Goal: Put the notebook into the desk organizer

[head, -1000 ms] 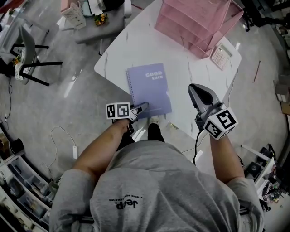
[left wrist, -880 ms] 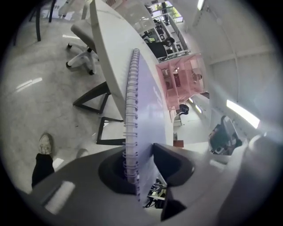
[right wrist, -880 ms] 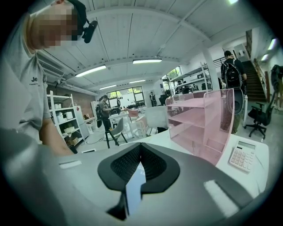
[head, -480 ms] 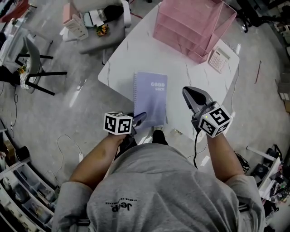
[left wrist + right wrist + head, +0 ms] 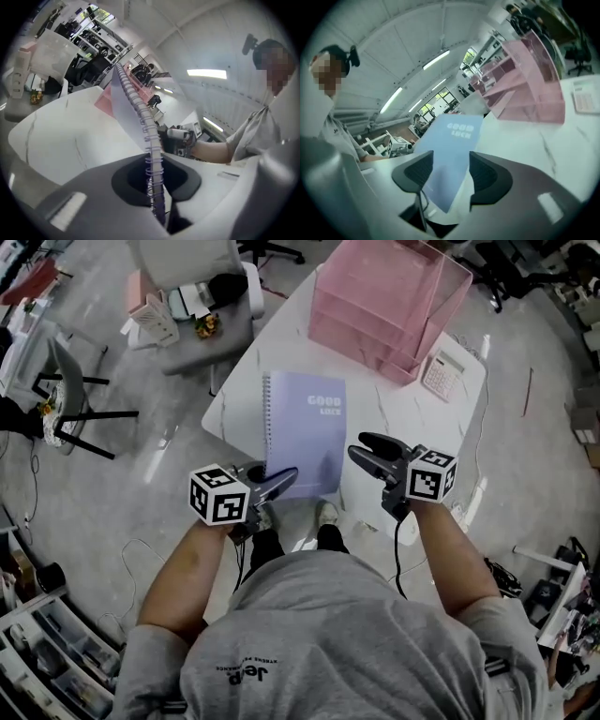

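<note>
A lavender spiral notebook (image 5: pixel 305 432) is tilted up off the white table (image 5: pixel 272 343) at its near end. My left gripper (image 5: pixel 281 480) is shut on its near corner; the wire spiral (image 5: pixel 143 124) runs between the jaws of the left gripper (image 5: pixel 157 176). My right gripper (image 5: pixel 361 451) points left at the notebook's right edge. Its jaws are opening. In the right gripper view, the notebook's cover (image 5: pixel 454 140) shows in the gap of the right gripper (image 5: pixel 450 171), with the pads off it. The pink desk organizer (image 5: pixel 384 306) stands at the table's far end.
A white calculator (image 5: pixel 438 371) lies right of the organizer, also seen as a calculator (image 5: pixel 586 101) beside the pink organizer (image 5: pixel 525 89). A grey chair (image 5: pixel 202 296) with small things on it stands left of the table. The table's near edge ends just past my grippers.
The left gripper has closed on the notebook's near end and raised it off the table. The right gripper has swung to point left at the notebook, and its jaws have parted.
</note>
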`<move>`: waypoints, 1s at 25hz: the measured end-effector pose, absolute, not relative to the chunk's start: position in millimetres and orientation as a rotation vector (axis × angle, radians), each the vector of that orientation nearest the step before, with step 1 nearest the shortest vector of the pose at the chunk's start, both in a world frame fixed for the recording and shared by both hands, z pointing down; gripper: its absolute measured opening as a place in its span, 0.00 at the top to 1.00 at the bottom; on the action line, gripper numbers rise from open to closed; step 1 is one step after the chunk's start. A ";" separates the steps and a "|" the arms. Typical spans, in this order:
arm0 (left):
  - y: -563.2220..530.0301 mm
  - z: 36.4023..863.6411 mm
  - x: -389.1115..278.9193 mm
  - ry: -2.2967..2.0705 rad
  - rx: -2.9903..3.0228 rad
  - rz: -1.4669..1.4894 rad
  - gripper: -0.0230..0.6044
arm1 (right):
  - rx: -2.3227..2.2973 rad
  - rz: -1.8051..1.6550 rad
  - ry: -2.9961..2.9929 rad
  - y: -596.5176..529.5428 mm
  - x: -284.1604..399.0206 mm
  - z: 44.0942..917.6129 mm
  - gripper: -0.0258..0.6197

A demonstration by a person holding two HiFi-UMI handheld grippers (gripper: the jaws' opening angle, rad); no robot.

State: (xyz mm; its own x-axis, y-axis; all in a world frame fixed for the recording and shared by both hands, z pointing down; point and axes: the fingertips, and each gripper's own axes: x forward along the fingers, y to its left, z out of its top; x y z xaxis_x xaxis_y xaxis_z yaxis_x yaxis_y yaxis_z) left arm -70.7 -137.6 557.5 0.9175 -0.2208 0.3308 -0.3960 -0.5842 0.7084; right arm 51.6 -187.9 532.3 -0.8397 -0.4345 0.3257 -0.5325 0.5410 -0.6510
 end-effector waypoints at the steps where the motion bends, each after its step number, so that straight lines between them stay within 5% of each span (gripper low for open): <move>1: -142.4 547.3 -68.9 -0.411 2.237 0.231 0.82 | 0.757 1.281 -2.643 -184.6 44.1 538.7 0.56; 5: -159.3 514.6 -62.5 -0.277 2.306 0.141 0.82 | 0.494 1.572 -2.640 -177.4 15.2 546.8 0.38; 13: -183.7 511.5 -39.3 -0.016 2.334 0.144 0.82 | 0.247 1.818 -2.714 -193.1 -5.9 534.3 0.39; 18: -221.7 544.9 -26.9 -0.036 2.229 0.188 0.82 | 0.479 1.831 -2.721 -231.8 11.6 548.6 0.72; 25: -271.5 585.4 -12.5 -0.079 2.153 0.294 0.80 | 0.741 1.740 -2.695 -272.8 30.9 574.6 0.85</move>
